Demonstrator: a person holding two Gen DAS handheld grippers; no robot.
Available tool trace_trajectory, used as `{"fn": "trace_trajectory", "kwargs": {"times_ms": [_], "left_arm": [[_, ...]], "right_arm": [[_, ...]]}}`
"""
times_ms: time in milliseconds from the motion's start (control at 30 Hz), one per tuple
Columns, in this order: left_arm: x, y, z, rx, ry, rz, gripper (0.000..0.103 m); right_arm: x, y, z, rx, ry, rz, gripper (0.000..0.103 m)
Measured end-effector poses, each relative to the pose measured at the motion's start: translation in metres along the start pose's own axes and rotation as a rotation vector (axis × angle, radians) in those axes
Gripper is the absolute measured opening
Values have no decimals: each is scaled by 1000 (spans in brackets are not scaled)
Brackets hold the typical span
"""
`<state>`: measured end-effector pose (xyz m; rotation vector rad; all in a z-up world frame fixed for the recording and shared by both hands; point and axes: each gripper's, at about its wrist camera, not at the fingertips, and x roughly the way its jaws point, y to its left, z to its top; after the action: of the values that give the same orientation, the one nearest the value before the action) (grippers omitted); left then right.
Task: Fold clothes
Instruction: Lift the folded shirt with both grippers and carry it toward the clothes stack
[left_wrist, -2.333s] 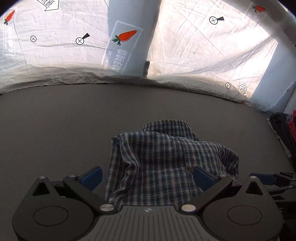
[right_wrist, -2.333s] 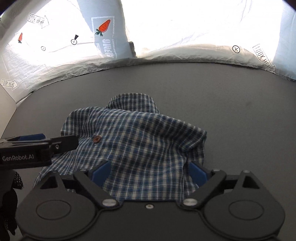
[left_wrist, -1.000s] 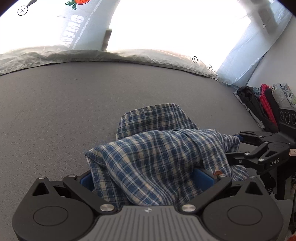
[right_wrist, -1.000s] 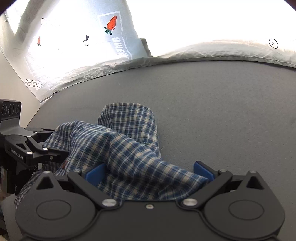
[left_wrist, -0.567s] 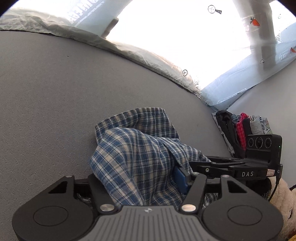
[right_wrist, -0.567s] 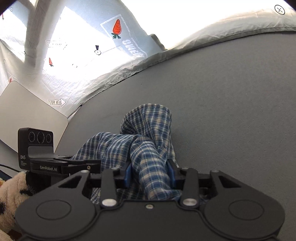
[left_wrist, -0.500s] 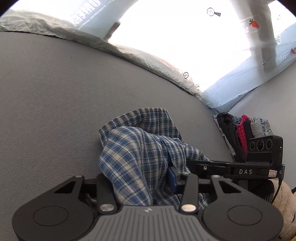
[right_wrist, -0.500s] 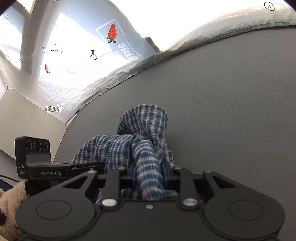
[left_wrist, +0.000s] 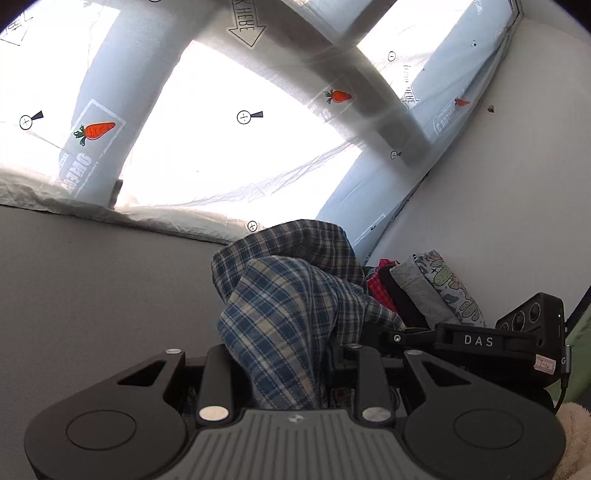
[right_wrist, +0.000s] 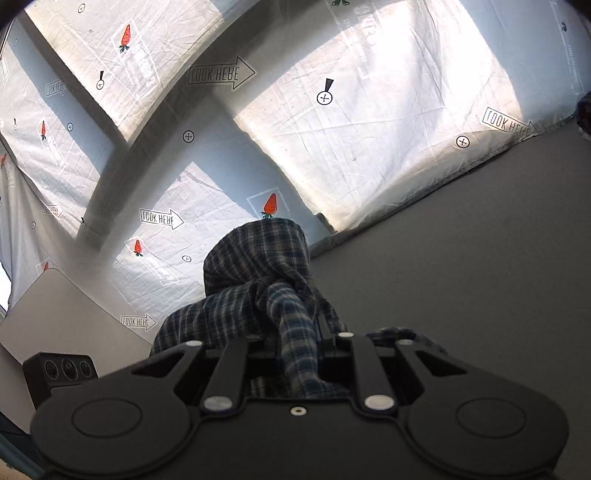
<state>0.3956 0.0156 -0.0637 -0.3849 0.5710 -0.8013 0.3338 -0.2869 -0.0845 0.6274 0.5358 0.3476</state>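
A blue and cream plaid shirt (left_wrist: 291, 295) is bunched up and lifted off the grey table (left_wrist: 92, 295). My left gripper (left_wrist: 284, 365) is shut on one fold of it. My right gripper (right_wrist: 297, 350) is shut on another fold of the same plaid shirt (right_wrist: 258, 277). The right gripper's body also shows in the left wrist view (left_wrist: 472, 341), close on the right. The left gripper's body shows in the right wrist view (right_wrist: 62, 369), at lower left. The fingertips are hidden under cloth.
A stack of folded clothes (left_wrist: 417, 291) stands at the right by the white wall (left_wrist: 517, 184). A printed white sheet (right_wrist: 332, 129) hangs behind the grey table (right_wrist: 480, 277). A fuzzy tan object (left_wrist: 576, 435) lies at the lower right.
Both grippers closed on the shirt, then lifted it and tilted upward. The shirt now hangs bunched above the table, and the views show more of the backdrop.
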Motion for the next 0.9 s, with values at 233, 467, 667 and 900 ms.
{"fn": "trace_trajectory", "kwargs": {"times_ms": [233,467,667,900], "left_arm": [[33,-87,22,159,-3,-226,30],[117,-208,3,212,-54,-344,30],[227,-340,-19,165,-129,-383,30],[352,-469,4,224,-202,-362,30]], "right_arm": [[-112,-3,23,1,-234,-142,17],[-220,-86,75,-93,-374,-192,17],[-314,-176,167,-242,-374,-240,17],[-363,-243,298,-535,-352,-386,18]]}}
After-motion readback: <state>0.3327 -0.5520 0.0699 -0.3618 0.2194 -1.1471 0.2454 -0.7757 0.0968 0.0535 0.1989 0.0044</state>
